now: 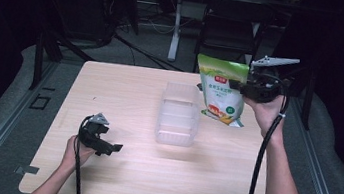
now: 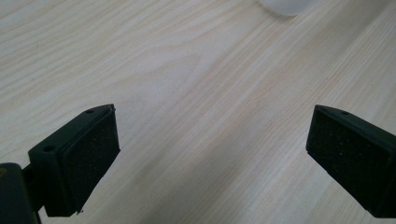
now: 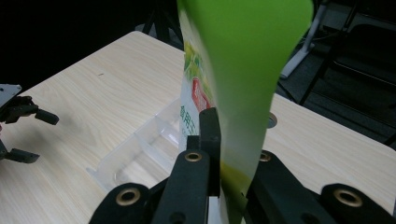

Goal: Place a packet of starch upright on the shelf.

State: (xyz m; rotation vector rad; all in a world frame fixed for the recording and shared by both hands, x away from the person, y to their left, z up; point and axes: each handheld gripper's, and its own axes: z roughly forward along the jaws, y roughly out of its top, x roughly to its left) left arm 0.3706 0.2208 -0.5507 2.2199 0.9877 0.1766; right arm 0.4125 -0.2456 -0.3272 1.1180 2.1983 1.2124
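A green and white food bag hangs in the air to the right of a clear plastic bin. My right gripper is shut on the bag's right edge. In the right gripper view the green bag stands pinched between the black jaws, with the clear bin below and behind it. My left gripper rests low over the table's near left part, open, with nothing between its pads. The left gripper also shows far off at the left of the right gripper view.
The light wooden table has bare wood around the bin. A corner of the clear bin peeks in at the top of the left gripper view. Dark floor, a chair and a white desk leg lie beyond the far edge.
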